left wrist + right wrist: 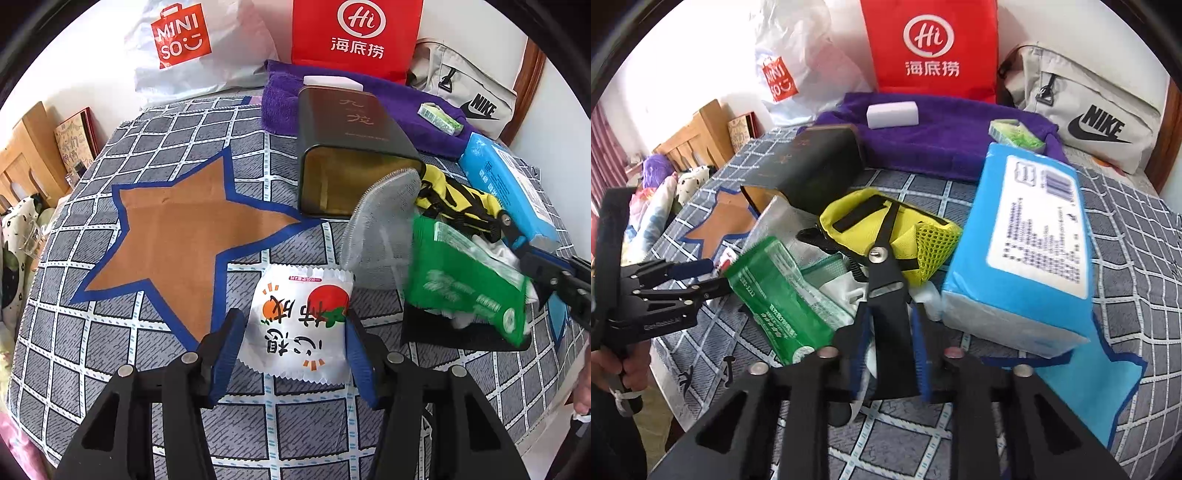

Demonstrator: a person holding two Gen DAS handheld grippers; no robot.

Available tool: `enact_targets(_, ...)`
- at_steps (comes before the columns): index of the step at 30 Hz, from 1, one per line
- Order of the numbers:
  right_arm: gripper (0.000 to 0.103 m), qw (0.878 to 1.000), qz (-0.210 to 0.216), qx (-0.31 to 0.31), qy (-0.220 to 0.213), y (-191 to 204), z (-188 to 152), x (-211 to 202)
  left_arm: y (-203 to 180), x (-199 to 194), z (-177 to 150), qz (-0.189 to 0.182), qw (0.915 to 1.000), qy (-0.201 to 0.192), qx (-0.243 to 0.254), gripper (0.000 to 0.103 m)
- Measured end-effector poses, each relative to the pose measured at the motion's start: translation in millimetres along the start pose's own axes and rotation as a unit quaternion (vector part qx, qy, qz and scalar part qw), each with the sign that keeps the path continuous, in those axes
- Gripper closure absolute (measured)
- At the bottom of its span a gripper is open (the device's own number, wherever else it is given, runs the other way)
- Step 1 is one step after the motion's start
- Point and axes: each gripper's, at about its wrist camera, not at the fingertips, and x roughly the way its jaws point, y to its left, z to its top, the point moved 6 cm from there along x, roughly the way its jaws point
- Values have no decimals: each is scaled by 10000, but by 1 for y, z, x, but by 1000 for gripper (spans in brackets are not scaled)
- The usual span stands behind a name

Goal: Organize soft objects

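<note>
My left gripper (pixel 293 350) sits over the grid-patterned cloth (pixel 110 332), its blue pads on either side of a white snack packet (pixel 299 325) printed with a red and orange fruit. The pads stand right at the packet's edges, and the packet lies flat on the cloth, beside the brown star (pixel 177 236). I cannot tell whether the pads truly press it.

Behind the packet a dark tin box (pixel 343 147) lies on its side with its open mouth toward me. A grey mesh pouch (pixel 384 225) rests against it. Next comes a green wipes pack (pixel 783 295), leaning over the mesh pouch, then a yellow pouch (pixel 886 229) with black straps.

My right gripper (pixel 886 354) is nearly closed, its blue pads clamped on a black folded tool (pixel 886 314) that stands up between them.

To the right lies a blue tissue pack (pixel 1027 251). At the back a purple towel (pixel 942 133) carries a white block (pixel 892 114) and a small green packet (pixel 1015 134).
</note>
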Motion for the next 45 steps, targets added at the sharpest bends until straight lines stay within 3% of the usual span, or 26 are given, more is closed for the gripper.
enact_targets(2, 87, 9999, 2, 86, -61, -5, -2, -9, 0, 0, 0, 5, 10000, 4, -17, 51)
enact_targets(4, 93, 9999, 21, 108, -65, -8, -8, -19, -1, -1, 0, -6, 10000, 13, -15, 52)
enact_targets(12, 93, 9993, -97, 309, 203, -30, -46, -21, 4, -6, -7, 50, 9999, 52, -137, 52)
enact_targets(15, 84, 9987, -45, 408, 286, -36, -54, -15, 3, -6, -8, 102, 9999, 102, -95, 50)
enact_targets(17, 66, 9986, -5, 446, 280, -36, -55, -12, 3, -6, -9, 121, 9998, 124, -89, 50)
enact_targets(26, 62, 9977, 310, 562, 209, -22, -46, 1, 2, -7, -11, 91, 9997, 165, -140, 48)
enact_targets(33, 73, 9991, -268, 212, 269, -28, -51, -1, 2, -6, -11, 55, 9997, 158, -164, 48)
enact_targets(37, 73, 9985, -355, 262, 310, -41, -58, -8, 2, -6, -12, 45, 9997, 131, -177, 47)
enact_targets(39, 69, 9987, -340, 257, 274, -39, -57, -6, 0, -5, -12, 41, 9998, 118, -128, 42)
enact_targets(41, 56, 9992, -323, 139, 199, -33, -55, -1, -2, -4, -12, 80, 9999, 107, -38, 41)
enact_targets(43, 56, 9988, -488, -50, 86, -27, -53, 4, -3, -4, -12, 115, 9999, 75, -24, 41)
enact_targets(45, 63, 9981, -587, -210, -5, -25, -52, 5, -2, -5, -11, 123, 9999, 32, -4, 51)
